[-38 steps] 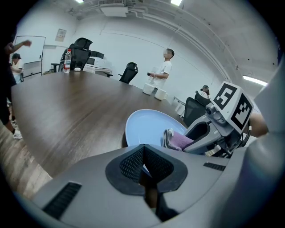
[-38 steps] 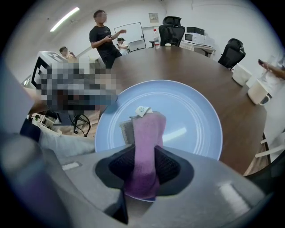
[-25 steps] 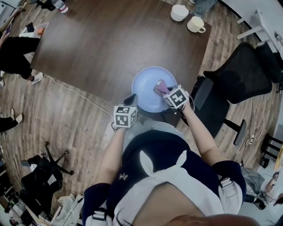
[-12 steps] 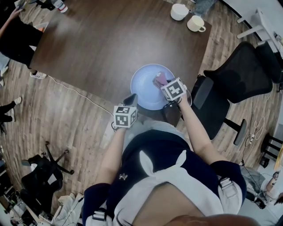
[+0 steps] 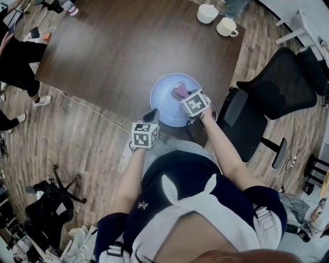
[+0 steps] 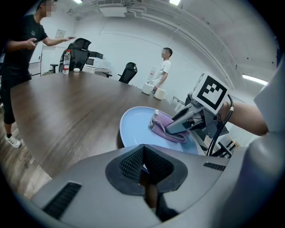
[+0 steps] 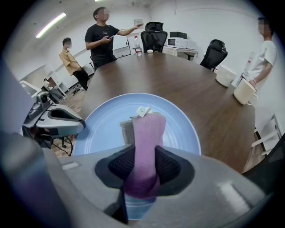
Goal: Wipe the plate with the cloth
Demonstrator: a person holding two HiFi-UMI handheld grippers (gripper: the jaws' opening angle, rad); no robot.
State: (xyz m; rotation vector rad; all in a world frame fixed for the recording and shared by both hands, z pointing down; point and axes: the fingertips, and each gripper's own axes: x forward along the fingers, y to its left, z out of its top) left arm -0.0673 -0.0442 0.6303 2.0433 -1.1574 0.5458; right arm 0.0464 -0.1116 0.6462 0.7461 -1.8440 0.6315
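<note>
- Since the earlier frames, the right gripper [image 7: 141,169] has slid the cloth [image 7: 146,131] from the near right of the plate [image 7: 95,129] toward its middle; jaws clamped on cloth
- left gripper [image 6: 143,168] closed on the plate's near rim, apparently steadying it
- mid-wipe; next, sweep the far rim

One table [image 5: 128,51] holds one blue plate [image 5: 162,100], one purple cloth [image 5: 179,91] and two white cups [image 5: 208,14] [image 5: 226,27] (both at its far corner); three people [image 7: 103,40] [image 7: 71,60] [image 7: 262,53] stand around.
</note>
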